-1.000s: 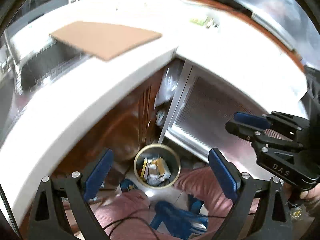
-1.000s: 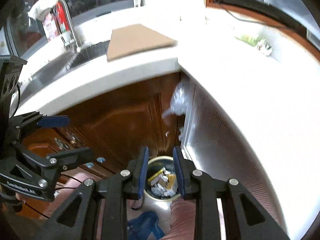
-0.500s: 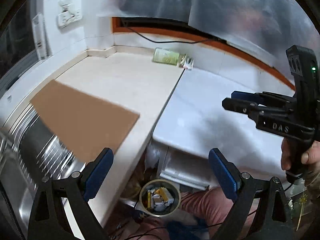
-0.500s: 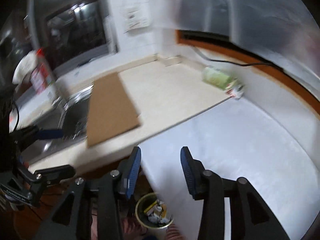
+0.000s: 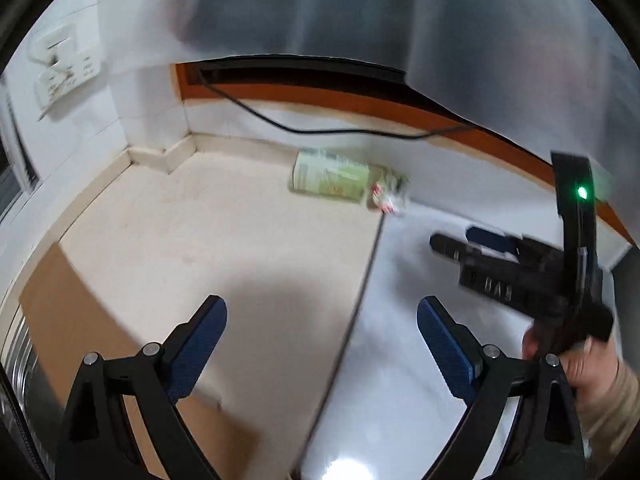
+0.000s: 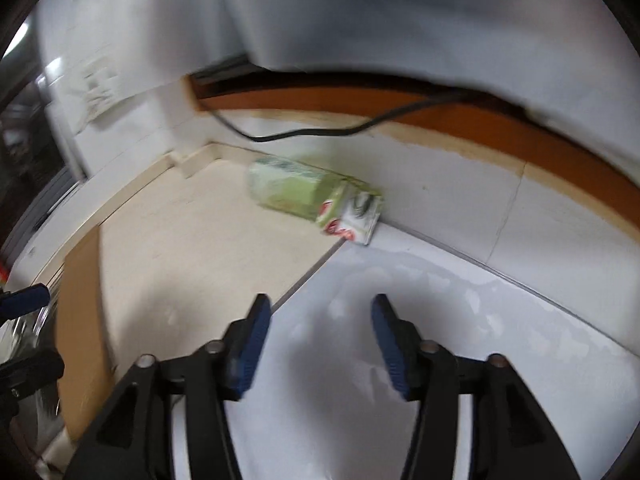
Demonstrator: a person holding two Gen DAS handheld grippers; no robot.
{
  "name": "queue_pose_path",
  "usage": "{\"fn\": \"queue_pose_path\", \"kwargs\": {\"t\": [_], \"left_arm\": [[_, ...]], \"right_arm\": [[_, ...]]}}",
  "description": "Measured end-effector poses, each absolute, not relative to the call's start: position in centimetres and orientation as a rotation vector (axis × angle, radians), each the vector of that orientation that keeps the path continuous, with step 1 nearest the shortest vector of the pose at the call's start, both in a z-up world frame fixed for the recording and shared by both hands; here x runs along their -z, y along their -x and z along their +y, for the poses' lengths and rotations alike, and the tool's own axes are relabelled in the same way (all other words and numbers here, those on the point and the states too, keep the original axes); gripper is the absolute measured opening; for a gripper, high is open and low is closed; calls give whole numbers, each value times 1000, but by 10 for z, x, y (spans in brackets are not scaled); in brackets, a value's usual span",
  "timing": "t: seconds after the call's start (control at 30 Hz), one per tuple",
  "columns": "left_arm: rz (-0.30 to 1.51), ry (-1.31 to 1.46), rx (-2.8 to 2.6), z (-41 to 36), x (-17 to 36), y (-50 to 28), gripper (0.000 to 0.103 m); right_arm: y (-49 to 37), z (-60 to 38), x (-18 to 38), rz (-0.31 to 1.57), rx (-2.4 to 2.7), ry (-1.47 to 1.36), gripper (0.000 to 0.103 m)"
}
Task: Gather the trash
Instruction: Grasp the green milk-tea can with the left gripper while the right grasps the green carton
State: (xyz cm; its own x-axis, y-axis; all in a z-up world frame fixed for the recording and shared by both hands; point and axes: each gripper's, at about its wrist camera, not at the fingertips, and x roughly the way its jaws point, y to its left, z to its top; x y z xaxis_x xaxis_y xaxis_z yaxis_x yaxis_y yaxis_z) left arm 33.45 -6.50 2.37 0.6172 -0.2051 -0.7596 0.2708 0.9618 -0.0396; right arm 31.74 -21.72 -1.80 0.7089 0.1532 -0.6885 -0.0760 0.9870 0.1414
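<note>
– What lies on the counter?

– A carton on its side at the back edge, against the wall. A smaller wrapper touches its right end, right where the seam between the two halves of the counter meets the wall.

– And at the left?

– A flat board lies at the left edge, partly over the sink. A cable hangs along the wall behind the carton.

– The grippers?

– The left gripper hangs above the near part, straddling the seam. The right gripper is to its right, over the right half, jaws opening with nothing between them.
</note>
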Motion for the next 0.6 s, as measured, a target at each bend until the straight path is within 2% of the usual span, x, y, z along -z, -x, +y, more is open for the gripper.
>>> {"fn": "queue_pose_path", "kwargs": {"t": [0.3,0.4,0.47,0.6], "left_arm": [[865,-18,246,-72,19,-438,95],[869,3,253,-74,29,-458,95],[868,11,257,-75,33,-465,95],[869,40,274,-75,39,-475,95]], "right_arm": [[-389,-221,46,724,-4,-215,66],[-407,-223,51,713,27,-243,67],[-417,-226,54,704,59,-252,72],[-435,-232,62,713,87,-284,73]]}}
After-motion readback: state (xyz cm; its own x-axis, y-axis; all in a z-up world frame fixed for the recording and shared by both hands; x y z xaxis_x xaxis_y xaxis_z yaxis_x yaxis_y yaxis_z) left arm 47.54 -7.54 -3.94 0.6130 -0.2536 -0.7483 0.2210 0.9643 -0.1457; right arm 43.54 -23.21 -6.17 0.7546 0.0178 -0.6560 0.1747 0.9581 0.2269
